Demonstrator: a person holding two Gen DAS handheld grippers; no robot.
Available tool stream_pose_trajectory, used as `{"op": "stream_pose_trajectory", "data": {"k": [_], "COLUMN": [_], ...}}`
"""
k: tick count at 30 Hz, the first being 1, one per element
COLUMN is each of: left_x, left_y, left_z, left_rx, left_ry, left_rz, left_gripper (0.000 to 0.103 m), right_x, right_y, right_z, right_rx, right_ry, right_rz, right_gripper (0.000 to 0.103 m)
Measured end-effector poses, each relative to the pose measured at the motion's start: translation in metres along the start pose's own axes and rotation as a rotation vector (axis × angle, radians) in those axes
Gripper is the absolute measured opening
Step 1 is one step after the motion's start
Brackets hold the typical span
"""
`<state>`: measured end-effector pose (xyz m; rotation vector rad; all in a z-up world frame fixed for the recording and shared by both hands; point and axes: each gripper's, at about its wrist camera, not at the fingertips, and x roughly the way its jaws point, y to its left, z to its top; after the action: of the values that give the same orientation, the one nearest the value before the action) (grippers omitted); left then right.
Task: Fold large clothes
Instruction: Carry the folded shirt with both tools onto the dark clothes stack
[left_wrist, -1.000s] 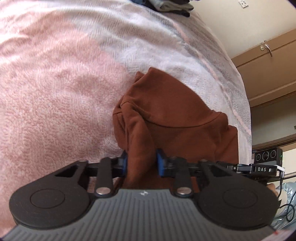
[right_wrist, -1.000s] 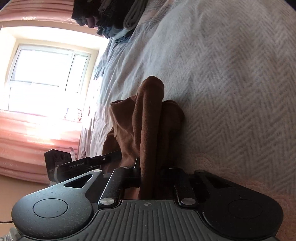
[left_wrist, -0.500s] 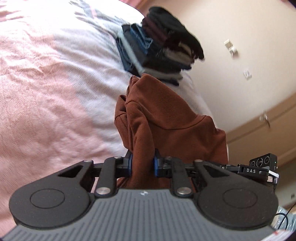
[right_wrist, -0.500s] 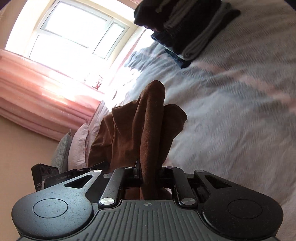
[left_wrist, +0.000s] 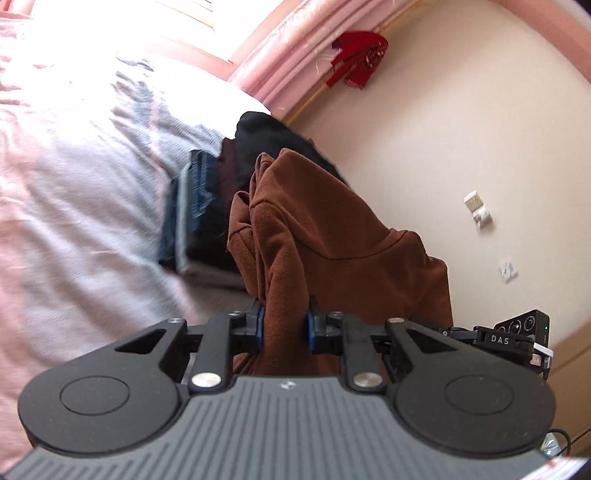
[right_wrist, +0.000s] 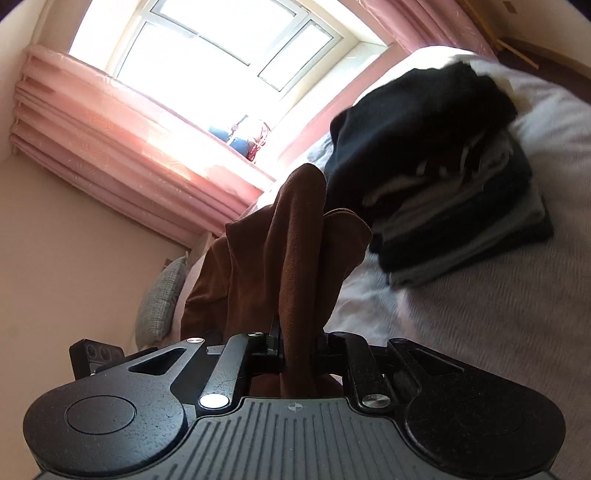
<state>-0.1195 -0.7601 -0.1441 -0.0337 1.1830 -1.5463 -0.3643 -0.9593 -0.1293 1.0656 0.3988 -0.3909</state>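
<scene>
A brown fleece garment (left_wrist: 325, 236) is folded and hangs lifted off the bed between both grippers. My left gripper (left_wrist: 284, 328) is shut on one bunched end of it, the cloth squeezed between the blue pads. In the right wrist view the same brown garment (right_wrist: 280, 251) rises out of my right gripper (right_wrist: 299, 347), which is shut on its other end. Each gripper's far side shows at the edge of the other's view. A stack of folded dark clothes (left_wrist: 207, 206) (right_wrist: 443, 184) lies on the bed just beyond the garment.
The bed (left_wrist: 74, 184) has a white and pink cover. A cream wall (left_wrist: 461, 129) with sockets stands to the right; a red cloth (left_wrist: 354, 59) hangs high on it. A window (right_wrist: 221, 51) with pink curtains and a grey pillow (right_wrist: 162, 295) lie behind.
Both grippers have lifted the brown garment off the bed and carried it toward the stack of dark clothes, which now sits close ahead. Both stayed shut on the cloth.
</scene>
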Motion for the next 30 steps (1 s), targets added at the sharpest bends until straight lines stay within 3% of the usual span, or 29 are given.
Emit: {"op": "stream_pose_trajectory", "data": {"k": [9,15,22,27,30], "left_x": [0.106,0.156,0.212,0.244,0.243], "left_y": [-0.083,-0.091,-0.046,-0.009,0.002], "left_z": [0.109,0.172,0.181,0.179,0.18], "left_rx": [-0.043,-0.02,-0.067,-0.047,-0.029], "left_ry": [-0.098,-0.123,-0.103,-0.106,-0.115], "left_rz": [0.015,0.063,0.121,0.158,0.141], "left_gripper": [0.016,0.016,0.016,0.021,0.029], "right_x": [-0.01,0.022,0.084,0.112,0.109], "right_y": [-0.016,-0.038,-0.098,-0.141,-0.155], "right_z": [0.19,0.267,0.295,0.285,0.279], "right_rx": [-0.103,-0.093,-0.004,0.008,0.026], "right_ry": [0.018,0.028,0.083,0.007,-0.036], "right_rz": [0.0,-0.016,-0.036,-0.076,-0.178], "right_gripper": [0.009,0.009,0.009,0.01,0.03]}}
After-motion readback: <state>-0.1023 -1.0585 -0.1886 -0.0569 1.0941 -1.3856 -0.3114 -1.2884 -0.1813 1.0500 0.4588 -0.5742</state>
